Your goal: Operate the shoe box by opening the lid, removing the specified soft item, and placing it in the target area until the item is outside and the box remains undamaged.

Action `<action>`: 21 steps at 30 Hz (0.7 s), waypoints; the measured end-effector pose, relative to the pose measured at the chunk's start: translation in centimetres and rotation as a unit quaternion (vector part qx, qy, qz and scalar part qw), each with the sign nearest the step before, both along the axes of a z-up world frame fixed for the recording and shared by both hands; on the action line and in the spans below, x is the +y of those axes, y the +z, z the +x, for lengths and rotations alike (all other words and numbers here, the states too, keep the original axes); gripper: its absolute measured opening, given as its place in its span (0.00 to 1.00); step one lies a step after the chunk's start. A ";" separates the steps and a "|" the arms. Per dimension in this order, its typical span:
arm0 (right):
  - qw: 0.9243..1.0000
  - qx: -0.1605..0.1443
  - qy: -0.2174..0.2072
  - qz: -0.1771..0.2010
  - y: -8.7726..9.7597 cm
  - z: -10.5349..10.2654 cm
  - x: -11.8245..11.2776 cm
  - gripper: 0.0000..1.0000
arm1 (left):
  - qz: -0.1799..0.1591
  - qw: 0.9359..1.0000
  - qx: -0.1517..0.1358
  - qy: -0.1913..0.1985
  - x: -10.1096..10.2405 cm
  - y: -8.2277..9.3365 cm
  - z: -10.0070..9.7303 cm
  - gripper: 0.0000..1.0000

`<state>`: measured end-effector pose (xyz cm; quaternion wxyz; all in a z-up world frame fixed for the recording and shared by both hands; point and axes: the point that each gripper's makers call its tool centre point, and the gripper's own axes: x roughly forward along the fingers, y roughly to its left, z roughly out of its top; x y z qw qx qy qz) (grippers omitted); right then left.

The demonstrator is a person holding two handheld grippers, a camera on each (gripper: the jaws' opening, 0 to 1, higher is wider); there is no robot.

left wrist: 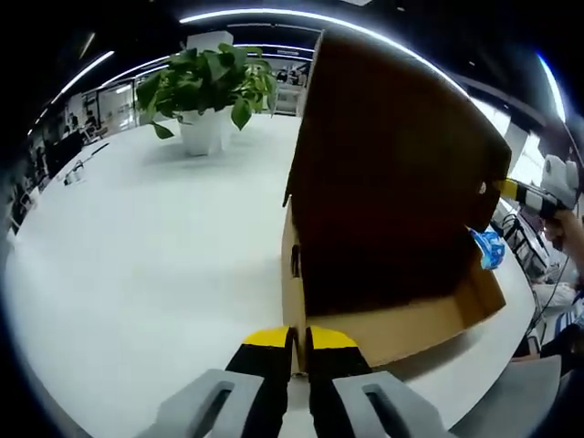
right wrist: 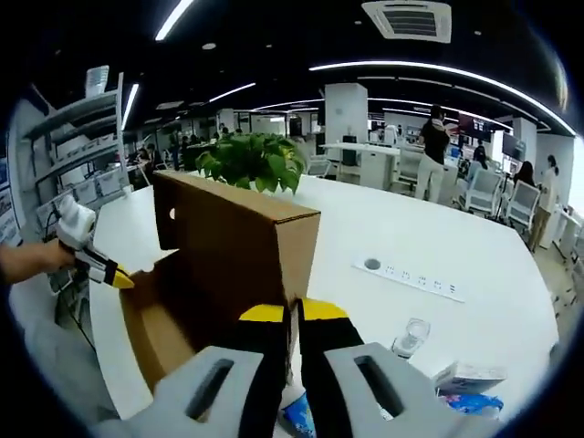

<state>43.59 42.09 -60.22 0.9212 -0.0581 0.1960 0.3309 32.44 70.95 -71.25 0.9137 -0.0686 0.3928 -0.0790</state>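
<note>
The brown cardboard shoe box (left wrist: 401, 333) stands on the white table with its lid (left wrist: 392, 164) raised upright. My left gripper (left wrist: 298, 345) is shut on the near corner of the box's low wall. It shows in the right gripper view as the left gripper (right wrist: 117, 276), at the box (right wrist: 160, 333). My right gripper (right wrist: 294, 318) is shut on the side edge of the lid (right wrist: 233, 251). In the left gripper view, the right gripper (left wrist: 502, 189) pinches the lid's far edge. The inside of the box is dark and I see no soft item in it.
A potted plant (left wrist: 212, 91) stands at the table's far side. A blue packet (left wrist: 488, 248) lies beyond the box. Near my right gripper are a clear cup (right wrist: 411, 338), packets (right wrist: 470, 379) and a socket strip (right wrist: 415, 276). People and chairs stand behind the table.
</note>
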 end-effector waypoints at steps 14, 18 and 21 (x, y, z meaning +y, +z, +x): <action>0.999 -0.042 -0.006 -0.015 -0.3 -2.7 0.0 0.01 | -0.009 1.000 -0.008 0.003 0.0 0.0 0.0 0.05; 0.999 -0.040 -0.012 -0.010 -0.6 -3.4 0.0 0.02 | -0.011 1.000 -0.010 0.005 0.0 0.1 0.0 0.05; 0.999 -0.036 -0.022 -0.002 -0.9 -3.8 -0.1 0.02 | -0.012 1.000 -0.013 0.006 0.0 0.1 0.0 0.05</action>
